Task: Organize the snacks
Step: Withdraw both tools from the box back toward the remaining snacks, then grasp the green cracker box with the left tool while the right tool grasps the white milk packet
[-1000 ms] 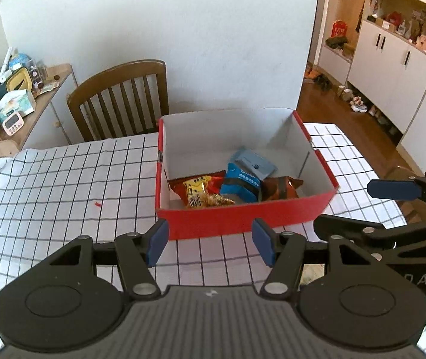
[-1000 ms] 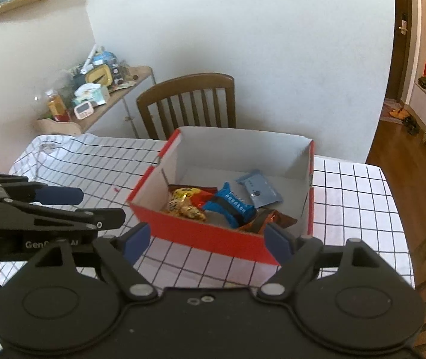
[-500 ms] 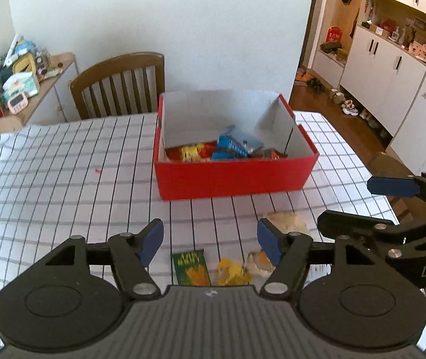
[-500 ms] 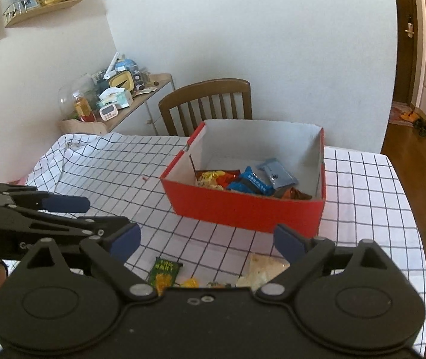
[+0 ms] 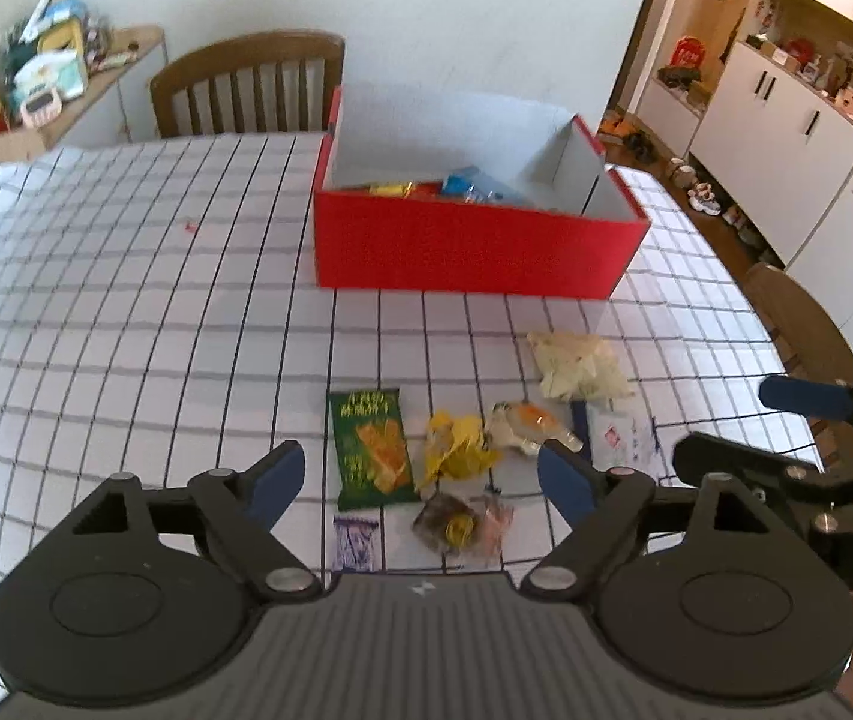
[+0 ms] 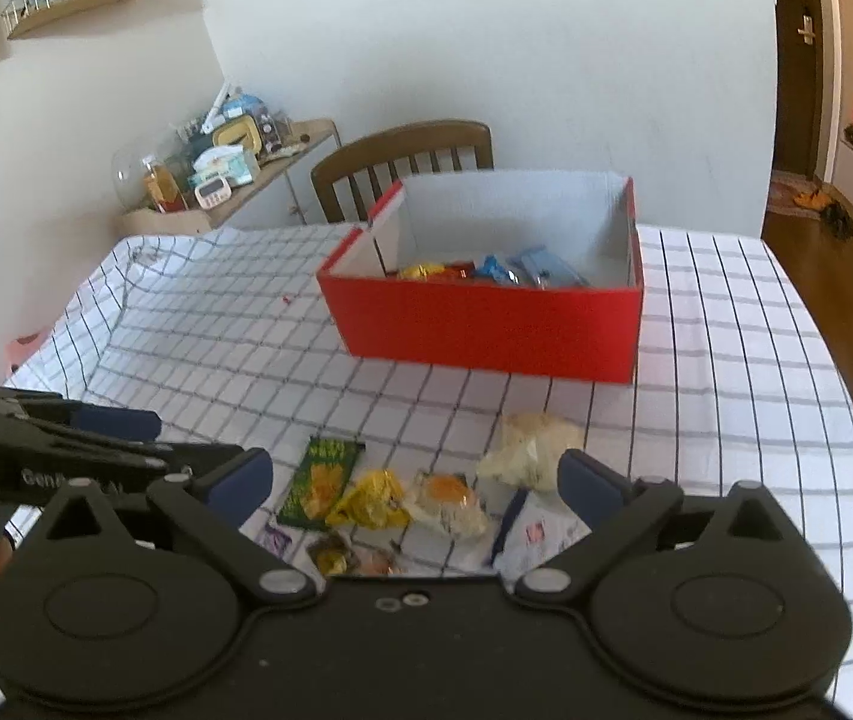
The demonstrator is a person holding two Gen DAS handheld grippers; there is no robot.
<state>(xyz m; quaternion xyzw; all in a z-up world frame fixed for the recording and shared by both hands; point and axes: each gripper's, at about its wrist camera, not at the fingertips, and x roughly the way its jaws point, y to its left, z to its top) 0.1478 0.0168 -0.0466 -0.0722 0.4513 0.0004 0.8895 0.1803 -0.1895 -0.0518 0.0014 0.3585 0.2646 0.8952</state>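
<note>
The left gripper (image 5: 420,474) hangs above the near edge of the worktop (image 5: 126,312), its jaws spread wide with nothing between them. Under it, going left to right, lie the loose snacks: a small purple sachet (image 5: 356,542) nearest the edge, a green packet (image 5: 371,449) lying flat, a crumpled yellow wrapper (image 5: 457,444) touching a clear pack with an orange patch (image 5: 527,425), a brownish clear packet (image 5: 461,523) in front of those, then a white sachet with a blue edge (image 5: 618,441) and a pale, puffy bag (image 5: 576,365) farthest right. Beyond them, well apart, stands the red box (image 5: 468,249), open on top and already holding several packets. The right gripper (image 6: 416,483) hovers beside the left one, its jaws likewise spread and bare, over the same cluster. Judging by this, the task is partway through and the step in hand is choosing the next snack to fetch. The next move likely calls for lowering one gripper onto a single packet; the flat green one would need a jaw slipped under an edge, while the crumpled yellow wrapper offers an easier pinch, with care not to drag its neighbour along.
</note>
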